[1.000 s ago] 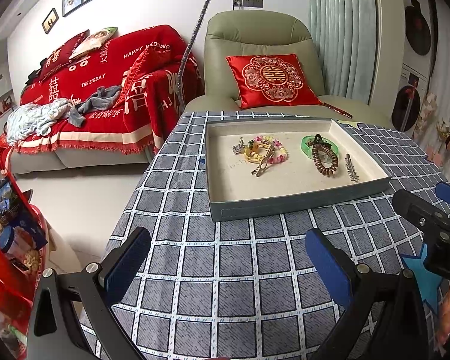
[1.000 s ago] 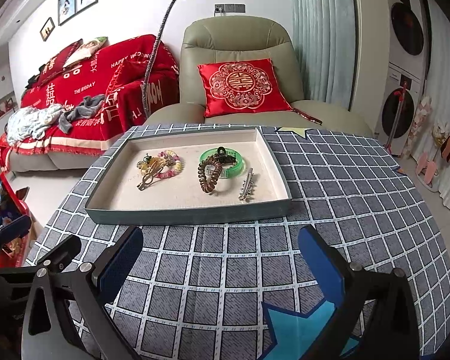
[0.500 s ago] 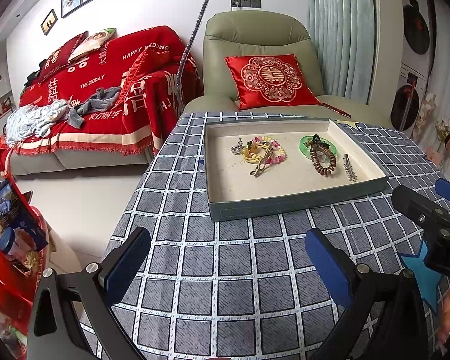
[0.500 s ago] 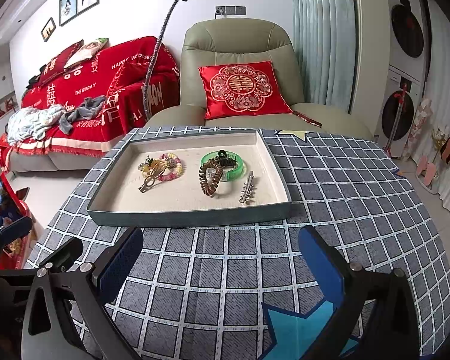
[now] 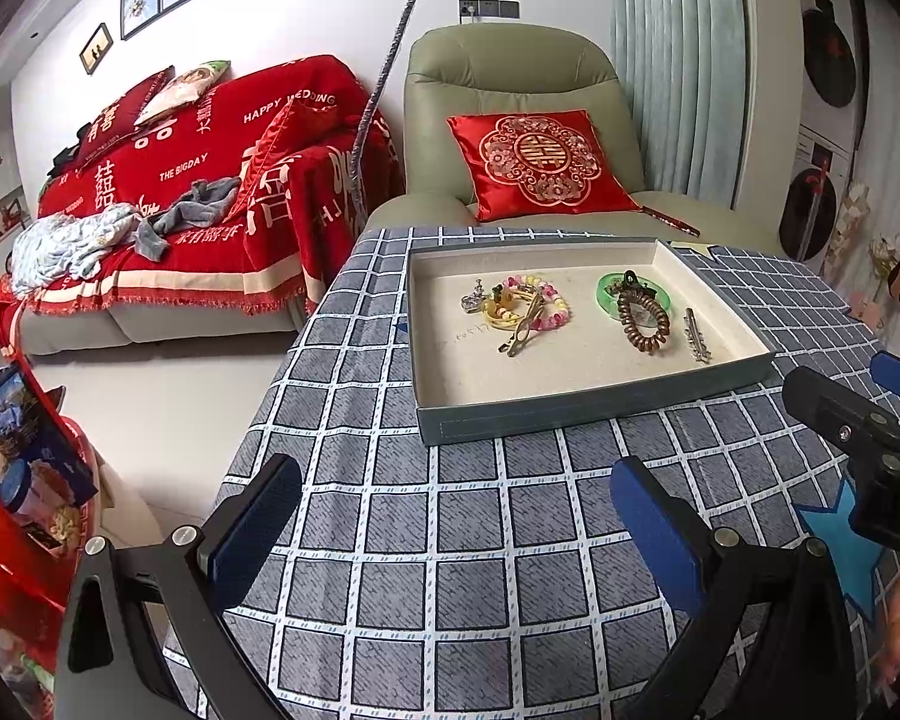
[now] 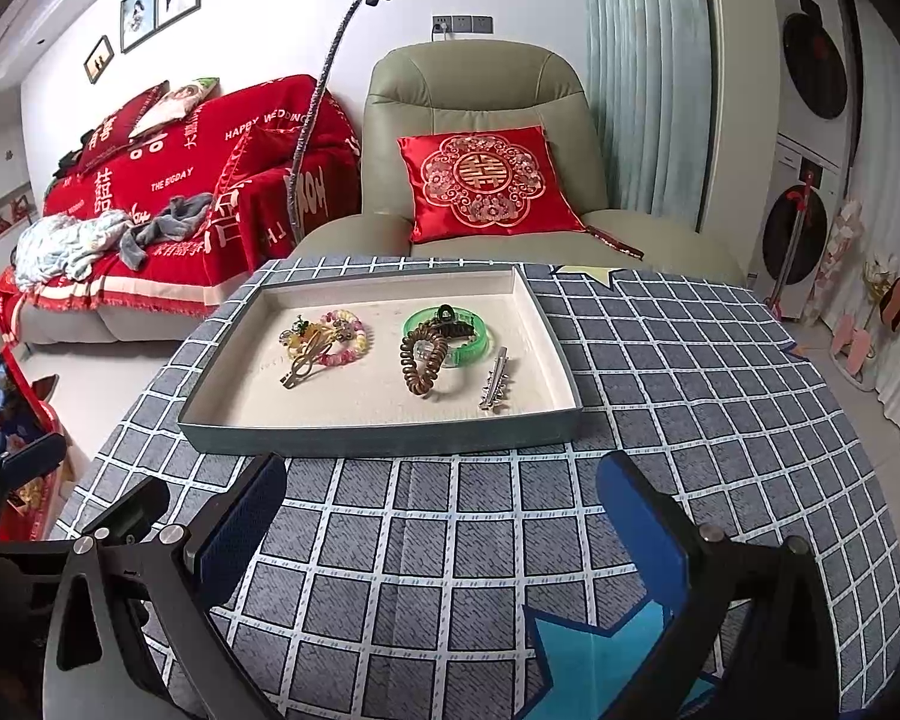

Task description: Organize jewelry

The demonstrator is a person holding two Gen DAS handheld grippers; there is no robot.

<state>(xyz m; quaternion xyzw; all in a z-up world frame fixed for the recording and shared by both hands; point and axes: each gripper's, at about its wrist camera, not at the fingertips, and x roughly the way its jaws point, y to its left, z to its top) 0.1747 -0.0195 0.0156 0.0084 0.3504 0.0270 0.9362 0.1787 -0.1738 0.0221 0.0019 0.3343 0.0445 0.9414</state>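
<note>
Left wrist view: left gripper (image 5: 450,525) over the checked tablecloth (image 5: 480,540), fingers spread wide, nothing between the blue pads (image 5: 258,516).
Right wrist view: right gripper (image 6: 444,528) likewise spread wide and empty, above the cloth in front of the tray (image 6: 384,438).
Right gripper, seen from the left: its black body at the right edge (image 5: 858,426), beside the left gripper.
Tray: grey-walled, pale lining, flat on the cloth, well ahead of both grippers.
Tray, left group: beaded bracelet (image 6: 345,343), a gold clip (image 6: 303,363) lying across it, small trinkets (image 6: 294,336) touching; details too small to tell.
Tray, right group: green bangle (image 6: 471,342) with a dark claw clip (image 6: 450,318) on it; brown coil hair tie (image 6: 423,360) overlapping the bangle's near side.
Tray, far right: silver clip (image 6: 495,384) alone, just beside the coil tie, near the right wall.
Cloth: blue star patch (image 6: 594,654) under the right gripper.
Background: green armchair (image 6: 480,96) with a red cushion (image 6: 486,183); sofa (image 6: 168,180) under a red throw.
</note>
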